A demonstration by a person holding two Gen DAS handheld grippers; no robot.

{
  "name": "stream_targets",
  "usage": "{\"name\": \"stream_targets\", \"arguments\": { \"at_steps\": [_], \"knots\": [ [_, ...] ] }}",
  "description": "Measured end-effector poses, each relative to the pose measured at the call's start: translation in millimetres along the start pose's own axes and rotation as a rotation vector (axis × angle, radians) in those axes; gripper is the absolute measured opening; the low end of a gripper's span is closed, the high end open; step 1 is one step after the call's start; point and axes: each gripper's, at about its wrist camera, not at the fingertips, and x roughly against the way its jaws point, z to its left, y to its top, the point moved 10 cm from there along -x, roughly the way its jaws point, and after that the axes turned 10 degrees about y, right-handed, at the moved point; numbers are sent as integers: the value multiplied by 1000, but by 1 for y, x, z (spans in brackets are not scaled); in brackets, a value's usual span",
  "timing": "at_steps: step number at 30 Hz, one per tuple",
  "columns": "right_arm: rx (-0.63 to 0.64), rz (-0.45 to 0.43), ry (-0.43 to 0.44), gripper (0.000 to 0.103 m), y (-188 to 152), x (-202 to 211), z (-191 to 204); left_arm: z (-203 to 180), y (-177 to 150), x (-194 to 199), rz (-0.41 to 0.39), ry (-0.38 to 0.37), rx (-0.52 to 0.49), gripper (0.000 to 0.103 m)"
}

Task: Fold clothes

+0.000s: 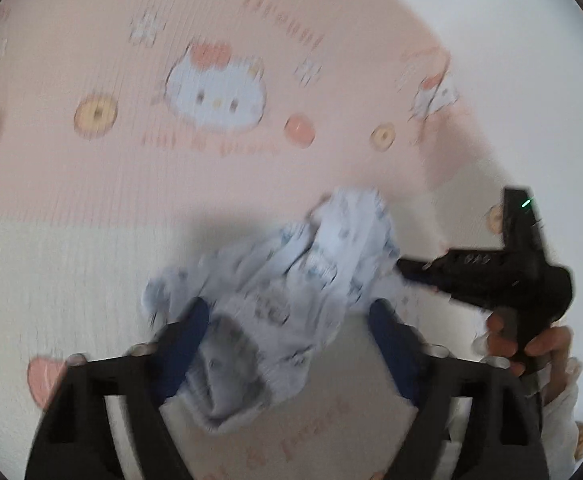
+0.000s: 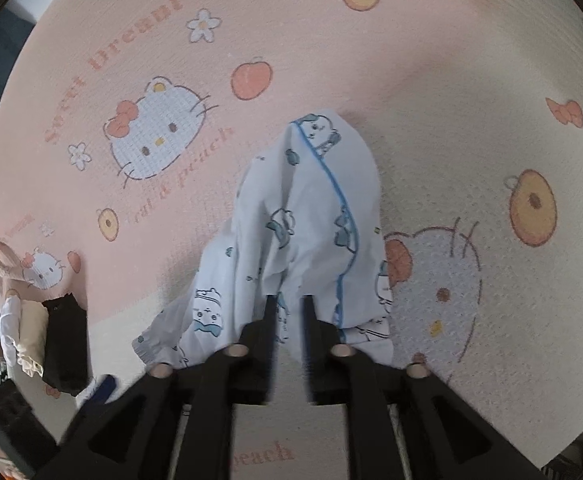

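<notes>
Garment (image 2: 311,216): small, white, printed with blue cartoon figures and edged with blue piping, crumpled on pink-and-cream blanket (image 2: 431,92) bearing cat faces, peaches and lettering. Left gripper (image 1: 291,312): jaws spread wide, blue pads (image 1: 189,336) on either side of bunched cloth, not pressing on it; elastic cuff end of garment lying between and below fingers; left wrist view blurred. Right gripper (image 2: 289,300): jaws partly apart with narrow gap, fold of garment lying in gap; whether pads pinch cloth cannot be told from the right wrist view. In left wrist view, right gripper body black, tip at right edge of garment, held by hand (image 1: 531,344). Pile of folded clothes (image 2: 47,336), black piece on top, at left edge of blanket, well apart from garment.
</notes>
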Motion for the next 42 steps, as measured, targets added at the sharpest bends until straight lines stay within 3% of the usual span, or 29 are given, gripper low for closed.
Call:
{"name": "stream_targets", "arguments": {
  "at_steps": [1, 2, 9, 13, 19, 23, 27, 30, 34, 37, 41, 42],
  "knots": [
    [-9, -12, 4, 42, 1, 2, -1, -2, 1, -2, 2, 6, -12, 82],
    [-17, -23, 8, 46, 2, 4, -1, -5, 2, -8, 16, 19, -31, 82],
    [-82, -105, 114, 46, 17, 15, 7, -32, 0, -47, 101, 78, -214, 82],
    [-117, -105, 179, 46, 24, 8, 12, -45, 2, -60, 116, 95, -286, 82],
    [-112, -101, 168, 46, 27, -3, 14, -50, 1, -81, 183, 101, -312, 82],
    [-98, -78, 155, 46, 29, -11, 15, -50, 0, -90, 187, 127, -337, 82],
    [-102, -25, 87, 46, 32, -31, 5, -56, -3, -99, 193, 117, -346, 82],
    [-121, -15, 115, 45, 36, -42, 3, -61, -4, -109, 203, 114, -350, 82],
    [-104, -6, 152, 34, 41, -49, 9, -65, -4, -117, 204, 126, -372, 82],
    [-73, -3, 120, 30, 46, -53, 9, -65, -6, -119, 197, 145, -398, 82],
    [-45, 7, 132, 7, 49, -58, 6, -63, -11, -118, 206, 142, -406, 82],
    [-32, 8, 127, 6, 49, -57, 5, -62, -12, -118, 210, 141, -403, 82]
  ]
}}
